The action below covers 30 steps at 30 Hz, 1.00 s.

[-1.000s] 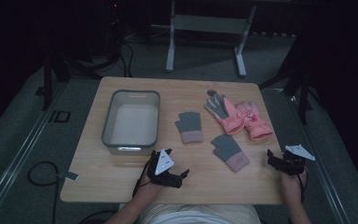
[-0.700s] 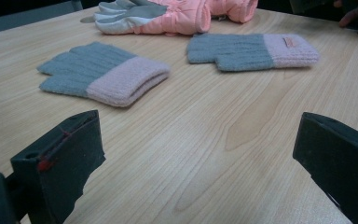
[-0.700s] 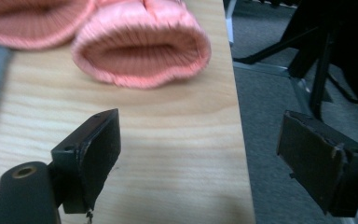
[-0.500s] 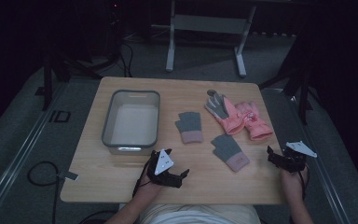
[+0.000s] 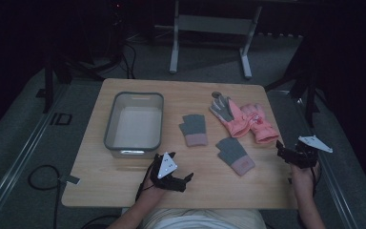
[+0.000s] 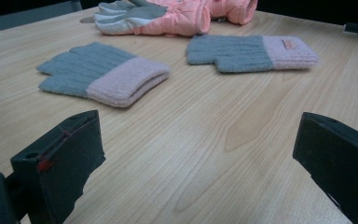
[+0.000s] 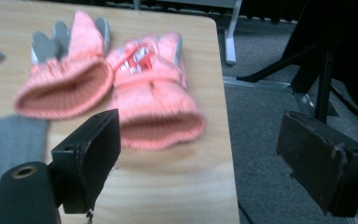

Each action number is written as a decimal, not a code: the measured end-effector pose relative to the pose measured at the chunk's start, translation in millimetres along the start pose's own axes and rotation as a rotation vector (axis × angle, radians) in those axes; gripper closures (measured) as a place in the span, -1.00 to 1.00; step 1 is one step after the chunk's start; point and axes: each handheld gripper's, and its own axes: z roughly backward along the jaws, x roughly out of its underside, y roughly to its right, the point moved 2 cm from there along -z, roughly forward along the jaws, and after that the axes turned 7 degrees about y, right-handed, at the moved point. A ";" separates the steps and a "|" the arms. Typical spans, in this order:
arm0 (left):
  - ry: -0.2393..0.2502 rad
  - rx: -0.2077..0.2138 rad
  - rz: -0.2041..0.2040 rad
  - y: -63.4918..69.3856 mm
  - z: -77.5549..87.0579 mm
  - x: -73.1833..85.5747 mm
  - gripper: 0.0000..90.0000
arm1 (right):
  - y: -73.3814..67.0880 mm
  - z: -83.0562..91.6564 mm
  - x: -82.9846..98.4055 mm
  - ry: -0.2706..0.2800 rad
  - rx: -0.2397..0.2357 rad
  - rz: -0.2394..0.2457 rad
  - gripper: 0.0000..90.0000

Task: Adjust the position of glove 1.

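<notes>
Two grey knit gloves with pink cuffs lie mid-table: one [image 5: 193,129] [image 6: 102,74] nearer the middle, the other [image 5: 236,155] [image 6: 251,51] nearer the front. A pair of pink padded gloves [image 5: 242,118] [image 6: 168,14] [image 7: 154,84] lies behind them, cuffs towards the right edge. My left gripper [image 5: 186,180] [image 6: 198,135] rests low at the table's front, open, with bare wood between its jaws. My right gripper [image 5: 282,151] [image 7: 200,128] hovers at the table's right edge, open and holding nothing. It faces the pink cuffs.
A clear plastic bin [image 5: 133,95] with nothing in it stands on the left half of the wooden table [image 5: 124,191]. A small round dark object [image 5: 216,94] lies by the pink gloves' fingertips. Grey floor [image 7: 270,140] drops away past the right edge. A metal stand [image 5: 209,24] is behind the table.
My right gripper has edged slightly forward along the table's right edge. The left gripper and the gloves have stayed put.
</notes>
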 end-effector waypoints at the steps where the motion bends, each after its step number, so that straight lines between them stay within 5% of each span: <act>1: 0.001 0.001 0.002 -0.3 -0.1 0.0 -0.98 | 0.0 -0.1 -3.9 0.005 -0.004 -0.002 -0.70; 10: 0.001 0.000 -0.006 0.4 0.0 0.0 -0.98 | -17.5 -3.5 -31.9 0.036 -0.045 0.040 -0.69; 16: 0.001 0.000 -0.009 0.5 0.1 0.0 -0.98 | -26.5 -10.3 -43.9 0.010 -0.096 -0.014 -0.64; 22: 0.002 0.002 -0.008 0.4 0.1 0.0 -0.98 | -38.2 -18.6 -49.4 0.014 -0.087 0.041 -0.68; 30: 0.005 0.001 -0.009 0.8 0.2 0.0 -0.98 | -56.6 -29.2 -56.5 -0.054 -0.187 0.046 -0.64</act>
